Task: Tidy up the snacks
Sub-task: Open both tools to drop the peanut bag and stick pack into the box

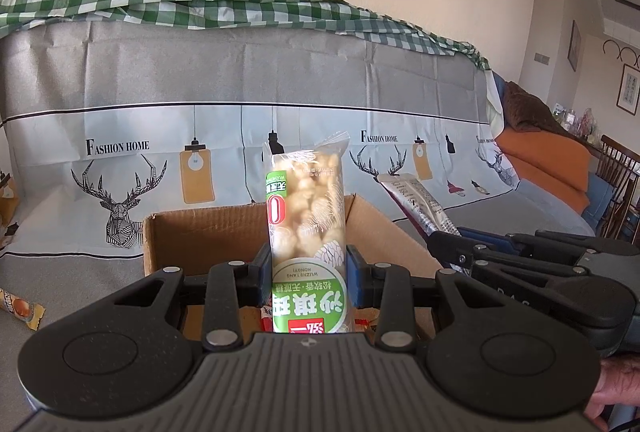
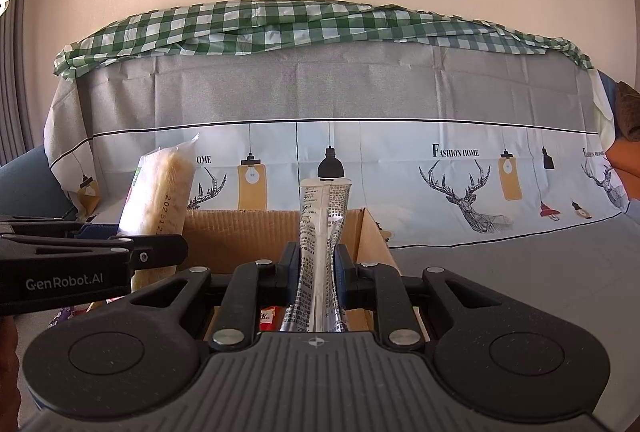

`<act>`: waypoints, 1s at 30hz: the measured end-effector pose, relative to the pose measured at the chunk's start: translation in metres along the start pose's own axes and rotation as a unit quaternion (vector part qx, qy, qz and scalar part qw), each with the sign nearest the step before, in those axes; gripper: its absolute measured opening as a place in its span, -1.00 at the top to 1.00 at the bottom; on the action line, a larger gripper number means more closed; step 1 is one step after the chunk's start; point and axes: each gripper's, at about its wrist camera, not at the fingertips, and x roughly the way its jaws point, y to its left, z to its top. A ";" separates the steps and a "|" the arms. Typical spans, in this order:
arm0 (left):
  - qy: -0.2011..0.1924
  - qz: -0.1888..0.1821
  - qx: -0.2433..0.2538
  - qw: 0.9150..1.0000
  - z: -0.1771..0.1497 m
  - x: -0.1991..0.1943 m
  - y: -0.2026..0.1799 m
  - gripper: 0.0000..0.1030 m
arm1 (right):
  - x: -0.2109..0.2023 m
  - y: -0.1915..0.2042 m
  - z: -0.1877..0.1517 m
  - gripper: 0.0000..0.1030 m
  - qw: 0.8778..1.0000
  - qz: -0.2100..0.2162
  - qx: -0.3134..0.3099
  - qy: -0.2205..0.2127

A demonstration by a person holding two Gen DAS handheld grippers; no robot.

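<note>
Left hand-held gripper (image 1: pixel 307 268) clamps a puffed-snack pack (image 1: pixel 306 216), right hand-held gripper (image 2: pixel 318 268) a silver pouch (image 2: pixel 322 232), above the cardboard box (image 1: pixel 192 232).

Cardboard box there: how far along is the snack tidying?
Partly done. A few red packets already lie in the cardboard box. In hand: the left gripper holds a green puffed snack, the right gripper a silver packet, both above the box. Left: an orange packet outside it.

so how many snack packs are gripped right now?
2: a green-label puffed snack pack in the left gripper, a silver sachet in the right gripper. More lie partly hidden in the cardboard box.
</note>
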 end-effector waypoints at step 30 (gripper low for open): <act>-0.037 0.050 0.028 0.998 -0.002 -0.042 0.035 0.11 | 0.004 0.029 -0.005 0.11 1.000 -0.010 -0.003 0.012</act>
